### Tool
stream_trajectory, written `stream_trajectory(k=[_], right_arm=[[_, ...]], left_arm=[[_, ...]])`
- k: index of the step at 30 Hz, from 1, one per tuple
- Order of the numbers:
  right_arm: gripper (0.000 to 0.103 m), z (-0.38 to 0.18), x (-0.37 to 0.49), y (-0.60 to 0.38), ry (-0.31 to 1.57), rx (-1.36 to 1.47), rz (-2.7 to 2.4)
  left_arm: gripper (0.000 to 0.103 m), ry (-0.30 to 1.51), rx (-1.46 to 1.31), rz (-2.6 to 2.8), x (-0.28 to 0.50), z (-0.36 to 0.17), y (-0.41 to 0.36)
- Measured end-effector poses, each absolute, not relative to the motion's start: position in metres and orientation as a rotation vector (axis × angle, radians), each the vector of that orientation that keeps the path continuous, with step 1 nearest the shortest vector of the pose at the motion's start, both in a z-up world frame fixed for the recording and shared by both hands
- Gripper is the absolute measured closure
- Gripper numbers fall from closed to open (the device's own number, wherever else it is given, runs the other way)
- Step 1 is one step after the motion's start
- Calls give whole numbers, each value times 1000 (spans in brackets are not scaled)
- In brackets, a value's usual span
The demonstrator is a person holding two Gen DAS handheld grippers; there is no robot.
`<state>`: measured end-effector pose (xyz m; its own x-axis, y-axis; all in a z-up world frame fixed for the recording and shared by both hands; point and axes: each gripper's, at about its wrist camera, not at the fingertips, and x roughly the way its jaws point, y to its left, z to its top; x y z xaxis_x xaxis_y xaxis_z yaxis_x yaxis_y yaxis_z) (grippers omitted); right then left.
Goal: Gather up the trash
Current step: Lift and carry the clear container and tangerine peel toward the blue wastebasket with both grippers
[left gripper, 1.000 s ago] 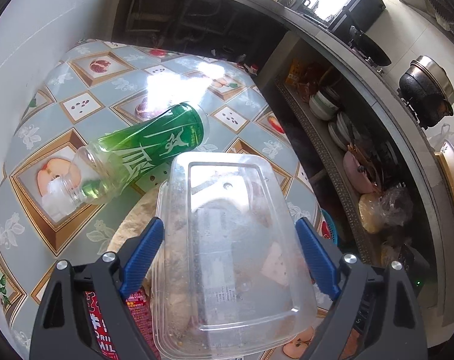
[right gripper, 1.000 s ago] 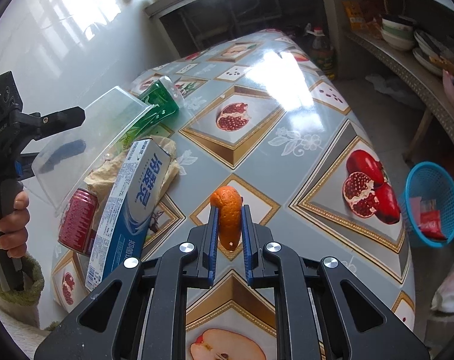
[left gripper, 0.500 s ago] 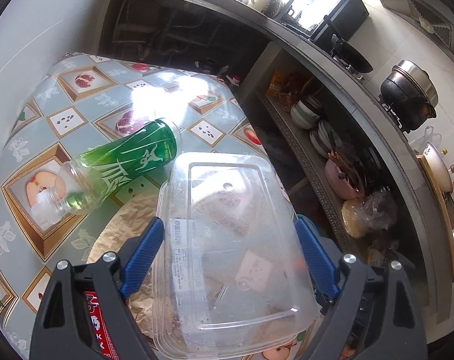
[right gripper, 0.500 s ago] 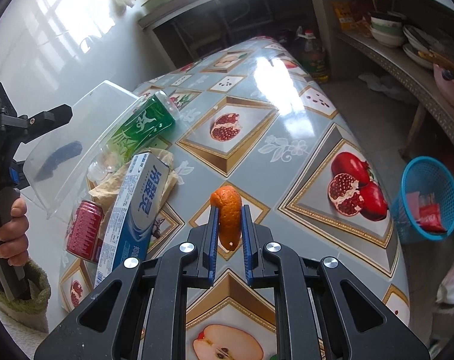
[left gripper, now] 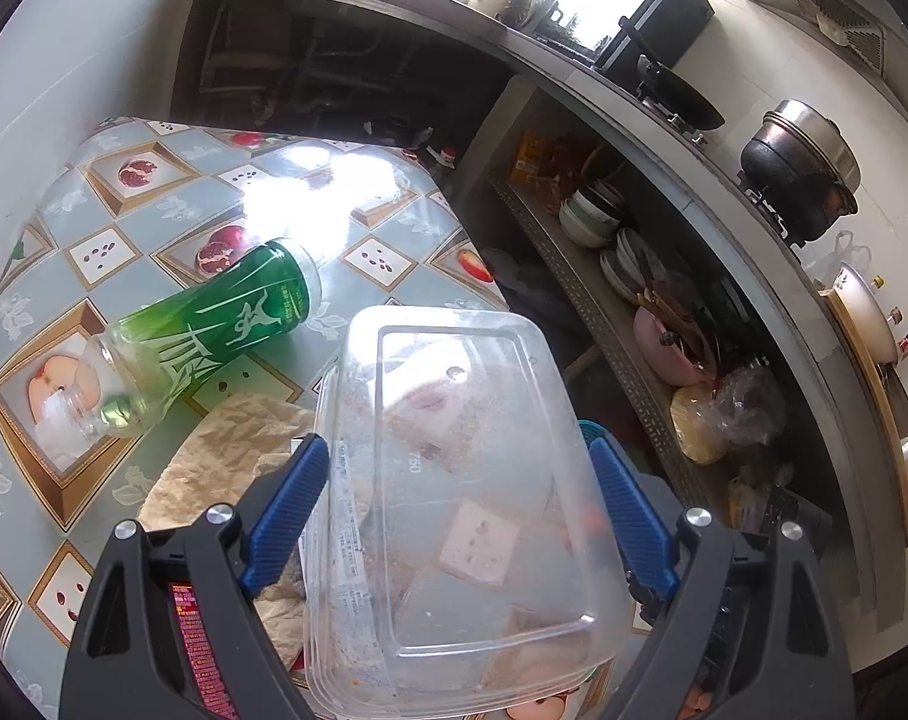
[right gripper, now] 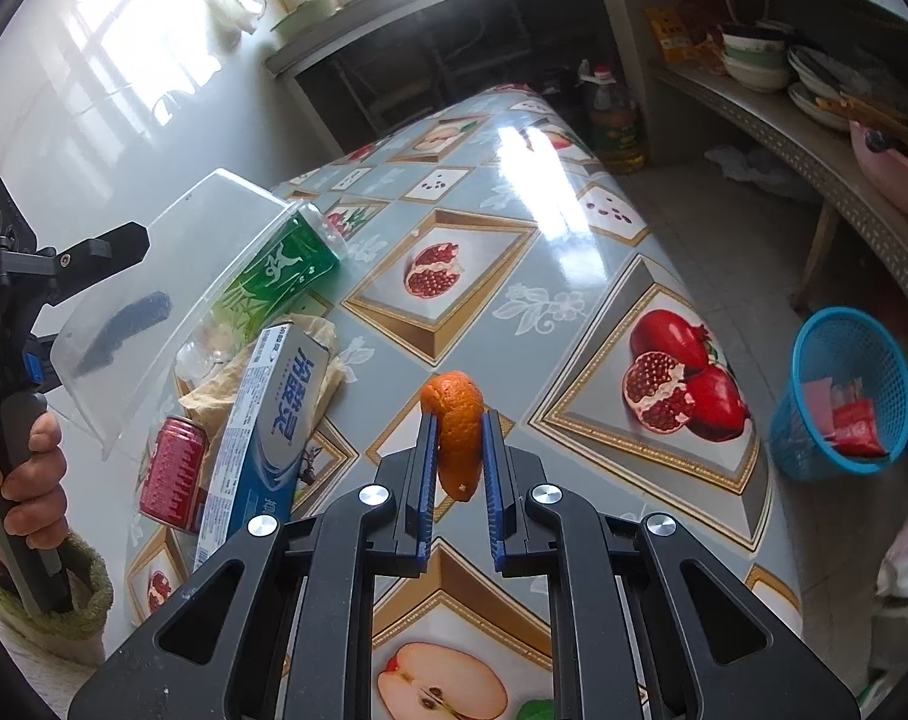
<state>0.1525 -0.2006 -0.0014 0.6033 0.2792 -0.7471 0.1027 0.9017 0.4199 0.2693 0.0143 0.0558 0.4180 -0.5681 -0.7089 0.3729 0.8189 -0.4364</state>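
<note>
My left gripper is shut on a clear plastic food box and holds it above the table; it also shows in the right wrist view. My right gripper is shut on a piece of orange peel, held above the table. On the table lie a green bottle, crumpled brown paper, a red can and a blue-white toothpaste box.
A blue basket with red wrappers stands on the floor right of the table. The fruit-pattern tablecloth covers the table. Shelves with bowls and plates run along the right. A wall is at the left.
Both grippers have risen and pulled back a little with their loads; the table items look smaller. The bottle, can and toothpaste box have not moved.
</note>
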Motion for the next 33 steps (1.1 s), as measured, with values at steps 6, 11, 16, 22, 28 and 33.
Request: stream_trajectory(k=[6,11,16,22,28,33], right_arm=[[90,-2,150,-206,922,466,103],[90,-3,148,-210,919,481,103],[90,-4,146,-215,916,491,101],[90,-6,143,-220,915,505,98],[90,-7,140,-227,910,523,95],[90,-8,138,-233,903,538,93]], left_arm=[[17,972,-220,-600,269,56,10],[17,973,-221,-599,268,56,8],[17,975,-216,-601,268,57,4],[17,979,-208,-607,267,56,-2],[17,980,-203,-611,267,55,-5],[18,982,-196,-615,268,54,-9]])
